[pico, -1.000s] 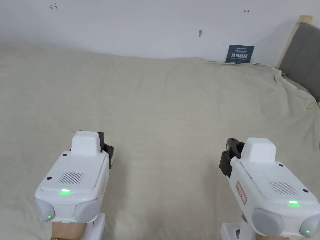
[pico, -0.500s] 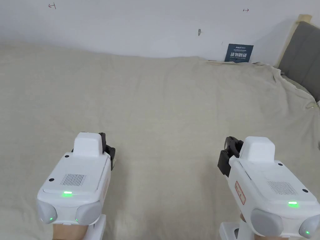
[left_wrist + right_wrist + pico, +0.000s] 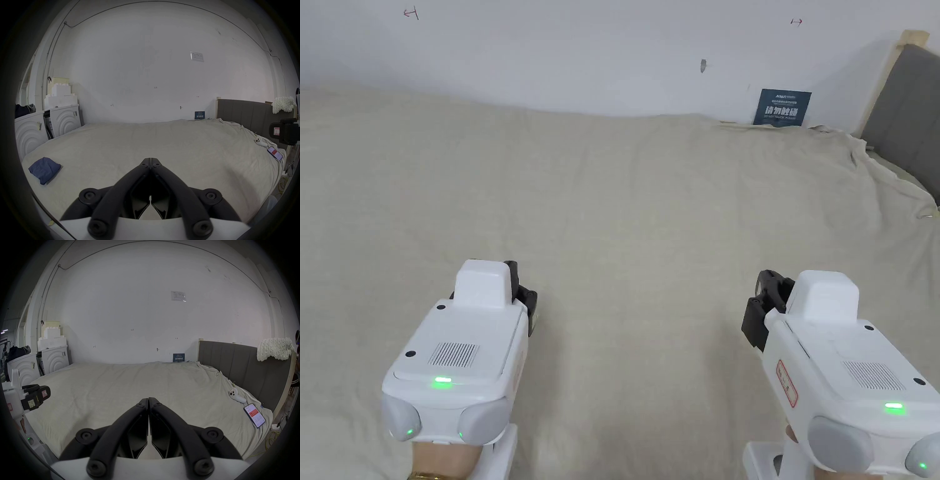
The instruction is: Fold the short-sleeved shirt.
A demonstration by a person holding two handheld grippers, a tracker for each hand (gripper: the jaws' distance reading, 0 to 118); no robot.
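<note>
The short-sleeved shirt (image 3: pixel 44 172), a dark blue bundle, lies on the bed (image 3: pixel 146 142) near its left edge, well apart from both tools; it looks already gathered into a rough packet, though I cannot tell how neatly. I judge it light, soft and limp, likely to sag and slide out of shape when lifted; the best holds would be a hem corner or shoulder seam, pinched through all layers, one per tool. The left gripper (image 3: pixel 150 162) hovers above the bed with its fingers closed on nothing; the right gripper (image 3: pixel 148 397) likewise has its fingers pressed together and empty; a phone (image 3: pixel 254 417) lies far right.
</note>
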